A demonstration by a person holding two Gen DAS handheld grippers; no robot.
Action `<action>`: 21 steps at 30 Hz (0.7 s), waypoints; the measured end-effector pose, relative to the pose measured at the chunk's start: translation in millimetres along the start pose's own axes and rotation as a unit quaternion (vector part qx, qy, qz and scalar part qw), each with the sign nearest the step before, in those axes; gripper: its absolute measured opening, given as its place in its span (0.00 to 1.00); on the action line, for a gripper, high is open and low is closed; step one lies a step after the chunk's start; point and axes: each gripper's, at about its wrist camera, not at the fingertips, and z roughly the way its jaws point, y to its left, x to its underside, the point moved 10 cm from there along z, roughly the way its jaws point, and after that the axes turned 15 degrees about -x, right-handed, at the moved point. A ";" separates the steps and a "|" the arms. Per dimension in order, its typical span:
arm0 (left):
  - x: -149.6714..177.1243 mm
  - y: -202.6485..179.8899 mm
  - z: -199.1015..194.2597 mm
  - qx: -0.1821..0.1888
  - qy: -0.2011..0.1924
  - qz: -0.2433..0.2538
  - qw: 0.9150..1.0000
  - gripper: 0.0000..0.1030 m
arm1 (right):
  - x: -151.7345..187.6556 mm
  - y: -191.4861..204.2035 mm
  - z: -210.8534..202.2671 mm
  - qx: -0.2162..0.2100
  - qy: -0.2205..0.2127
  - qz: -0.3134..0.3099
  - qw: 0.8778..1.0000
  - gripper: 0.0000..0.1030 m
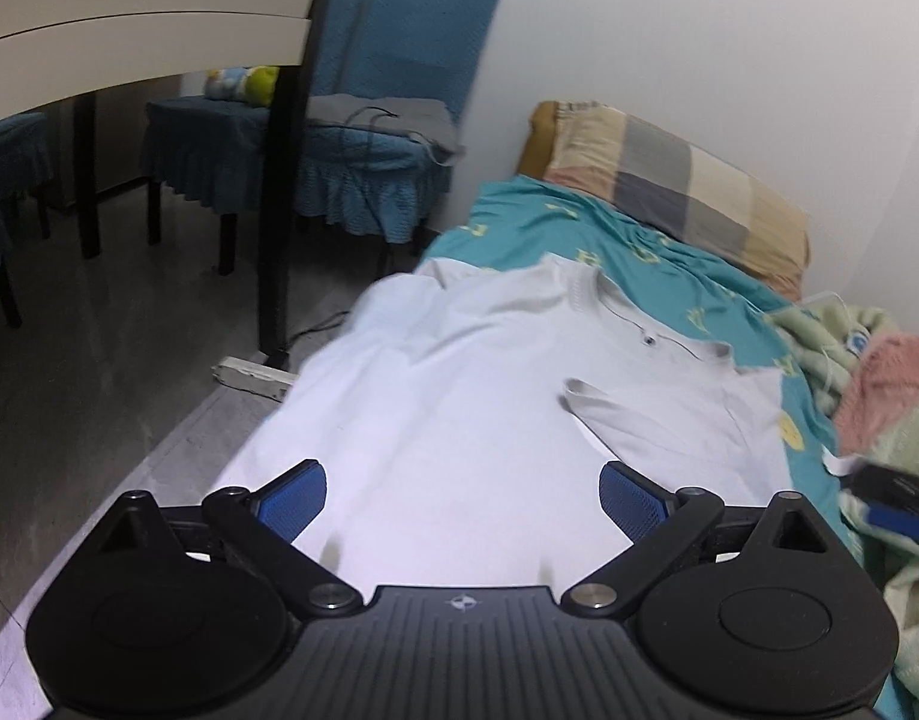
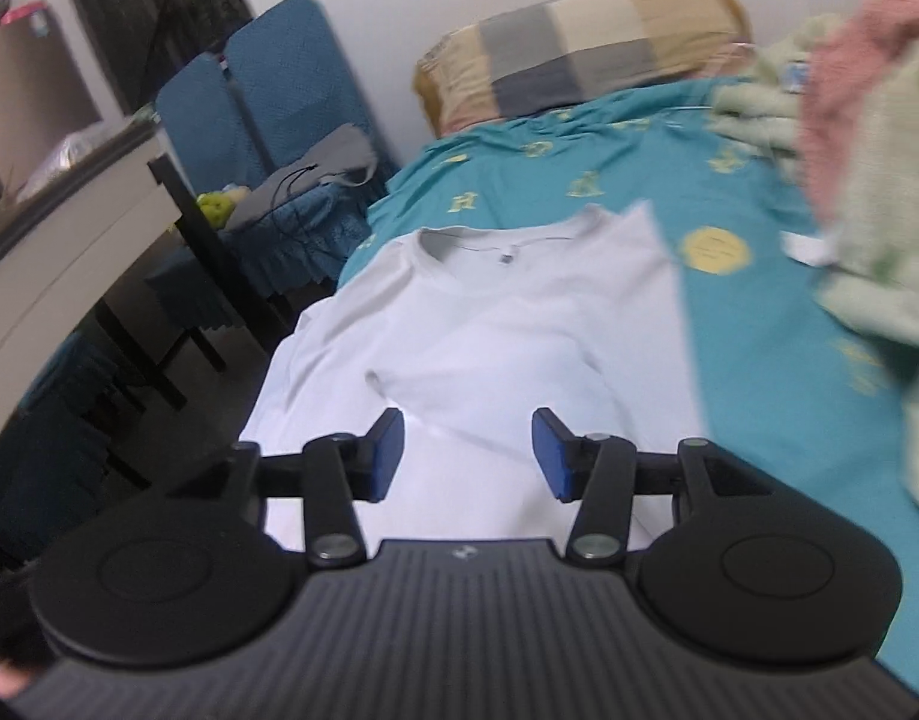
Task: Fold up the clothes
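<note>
While our left gripper and right gripper hung wide apart and empty, we saw the white shirt flat on the teal bed sheet, a checked pillow behind, blue chairs beside.

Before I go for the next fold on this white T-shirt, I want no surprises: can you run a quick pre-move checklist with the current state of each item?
1. Left gripper open, nothing held: ok.
2. Right gripper open, nothing held: ok.
3. White T-shirt on the teal bedsheet, collar toward the pillow: ok.
4. Side nearer the green blanket folded in, straight edge: ok.
5. Opposite side lying flat on the bed: not ok, it drapes over the bed edge.
6. Hem nearest the grippers flat: cannot tell, hidden.
</note>
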 end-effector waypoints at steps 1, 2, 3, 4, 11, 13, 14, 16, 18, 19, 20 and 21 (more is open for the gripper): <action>2.9 -3.5 -2.1 0.004 0.001 0.002 1.000 0.95 | 5.2 -1.9 -16.5 0.007 0.001 0.012 1.000 0.49; 5.7 -7.0 -4.1 0.007 0.002 0.003 1.000 0.94 | 9.1 -3.8 -30.7 0.011 -0.002 0.022 1.000 0.49; 8.6 -10.4 -6.2 0.011 0.003 0.005 1.000 0.94 | 11.5 -5.8 -42.1 0.011 -0.008 0.028 1.000 0.49; 11.5 -13.9 -8.3 0.014 0.004 0.007 1.000 0.93 | 13.8 -7.7 -53.6 0.012 -0.014 0.035 0.999 0.49; 27.6 -40.0 -21.0 0.032 0.003 0.020 0.999 0.87 | 10.6 -35.5 -93.2 0.022 -0.049 0.063 0.997 0.49; 28.0 -54.5 -21.6 0.030 -0.003 0.031 0.999 0.84 | 5.5 -47.9 -96.3 0.023 -0.057 0.072 0.996 0.49; 27.4 -65.6 -20.7 0.029 -0.005 0.041 0.999 0.82 | 2.9 -55.3 -98.5 0.026 -0.062 0.079 0.995 0.49; 25.5 -92.2 -17.5 0.031 -0.010 0.064 0.997 0.80 | -0.8 -70.6 -102.4 0.034 -0.072 0.086 0.993 0.49; 24.6 -129.8 -9.6 0.039 -0.014 0.095 0.995 0.78 | -1.1 -87.0 -103.3 0.046 -0.073 0.094 0.992 0.50; 24.9 -148.9 -4.3 0.041 -0.014 0.110 0.993 0.77 | -0.2 -95.0 -103.5 0.049 -0.072 0.105 0.991 0.50; 25.2 -166.8 2.6 0.044 -0.013 0.118 0.992 0.74 | 0.7 -102.5 -103.9 0.049 -0.072 0.115 0.989 0.50; 25.7 -184.4 10.0 0.046 -0.010 0.125 0.991 0.72 | 1.4 -109.3 -104.3 0.050 -0.073 0.125 0.988 0.50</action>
